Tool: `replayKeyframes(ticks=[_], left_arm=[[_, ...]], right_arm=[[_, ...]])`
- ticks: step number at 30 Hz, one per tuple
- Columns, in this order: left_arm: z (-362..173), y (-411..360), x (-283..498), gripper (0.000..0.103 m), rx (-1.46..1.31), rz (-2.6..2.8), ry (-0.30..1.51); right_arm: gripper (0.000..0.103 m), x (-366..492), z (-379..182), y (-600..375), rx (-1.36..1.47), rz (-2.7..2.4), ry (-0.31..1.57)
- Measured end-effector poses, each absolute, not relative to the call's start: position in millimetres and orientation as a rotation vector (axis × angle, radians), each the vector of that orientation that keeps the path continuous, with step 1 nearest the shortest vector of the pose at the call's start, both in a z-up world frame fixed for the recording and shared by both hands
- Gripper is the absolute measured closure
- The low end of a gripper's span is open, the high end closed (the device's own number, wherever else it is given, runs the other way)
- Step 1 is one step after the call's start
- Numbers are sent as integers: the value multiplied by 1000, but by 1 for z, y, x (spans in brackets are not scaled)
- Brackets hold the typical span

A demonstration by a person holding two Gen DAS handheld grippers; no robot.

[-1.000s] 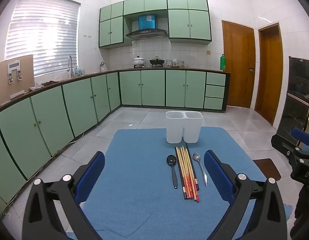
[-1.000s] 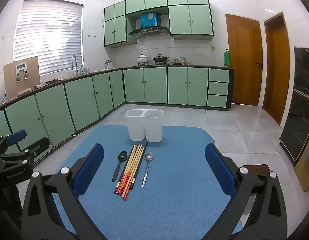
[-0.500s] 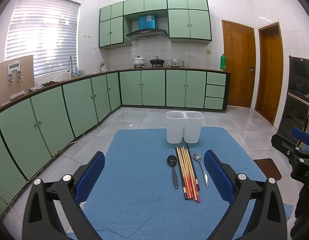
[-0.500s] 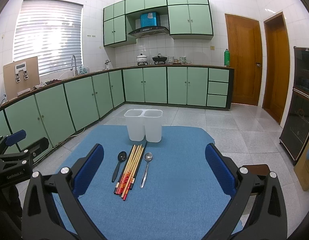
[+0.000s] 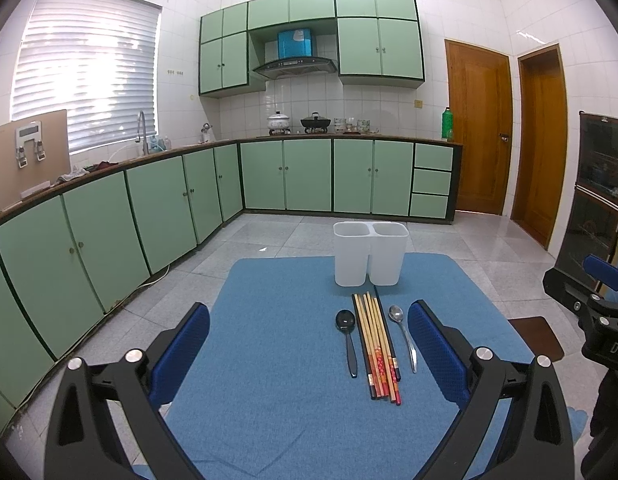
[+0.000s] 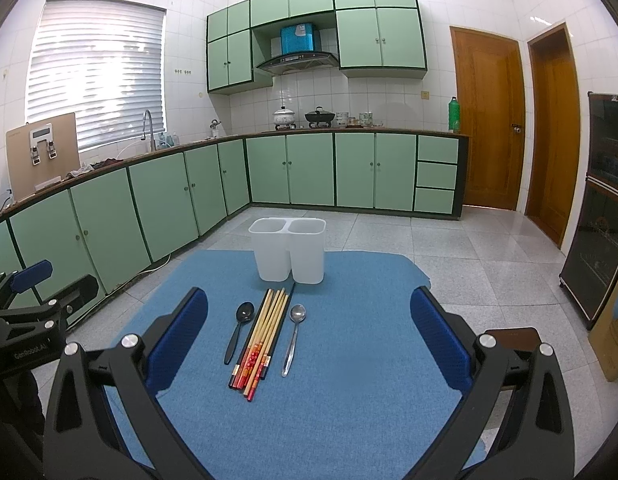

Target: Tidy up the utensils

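Utensils lie flat before the empty holder (image 6: 288,254): chopsticks (image 6: 263,340) between black spoon (image 6: 239,330) and steel spoon (image 6: 293,336). Both grippers, left (image 5: 309,356) and right (image 6: 309,354), hover agape. Sorting apparently unstarted; next, pinch one low handle.

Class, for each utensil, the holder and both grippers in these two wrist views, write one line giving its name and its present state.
Left gripper: open, holding nothing.
Right gripper: open, holding nothing.
Utensil holder: upright on the blue mat, nothing visible inside either compartment.
Black spoon: lying flat, left of the chopsticks.
Chopsticks: lying bundled, not yet sorted.
Silver spoon: lying flat, right of the chopsticks.
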State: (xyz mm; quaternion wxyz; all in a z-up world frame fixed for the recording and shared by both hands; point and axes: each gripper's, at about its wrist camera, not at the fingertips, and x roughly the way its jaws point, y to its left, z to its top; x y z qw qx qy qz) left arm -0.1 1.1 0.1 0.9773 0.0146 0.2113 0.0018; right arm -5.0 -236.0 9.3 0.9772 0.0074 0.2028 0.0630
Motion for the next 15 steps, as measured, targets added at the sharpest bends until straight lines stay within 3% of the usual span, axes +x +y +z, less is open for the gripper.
replayKeyframes(ticks=[15], left_arm=[[-1, 5, 3, 6, 25, 9, 430]], right_arm=[[5, -4, 5, -235, 14, 124, 417]])
